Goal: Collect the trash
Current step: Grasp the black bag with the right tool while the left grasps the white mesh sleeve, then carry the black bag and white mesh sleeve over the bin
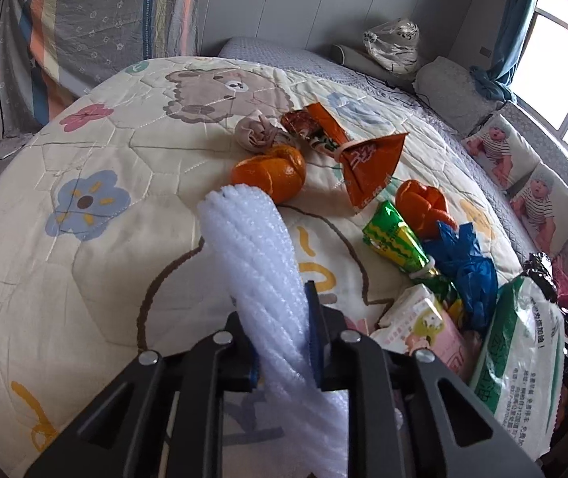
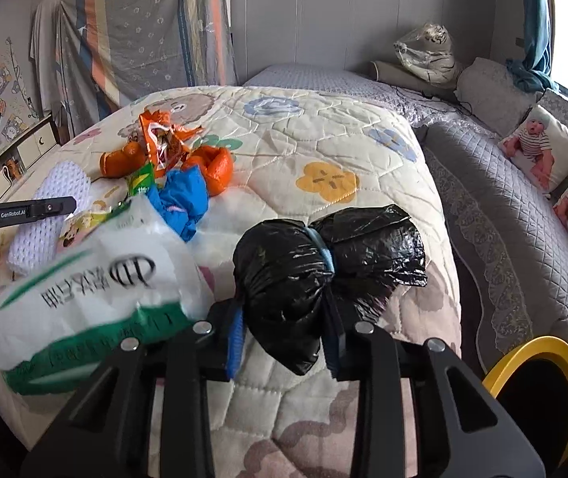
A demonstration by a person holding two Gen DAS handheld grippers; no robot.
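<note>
Left tongs [image 1: 280,342] pinching white foam net sleeve [image 1: 252,263] above quilted bed [image 1: 84,279]. Right tongs [image 2: 284,342] pinching knotted black plastic bag [image 2: 303,271] — slippery, may slide out. Yellow-rimmed bin [image 2: 539,358] low at right; loose orange peel [image 1: 272,171] left behind.

White foam netting [image 1: 260,279] stands centre frame, pinched at its base. Your knotted black bag [image 2: 315,275] sits centre, clamped. Peels [image 1: 270,171] and wrappers [image 1: 363,151] lie scattered upper centre.

White foam net [image 1: 252,263], black bag [image 2: 307,275], floral cream quilt [image 1: 84,159]
</note>
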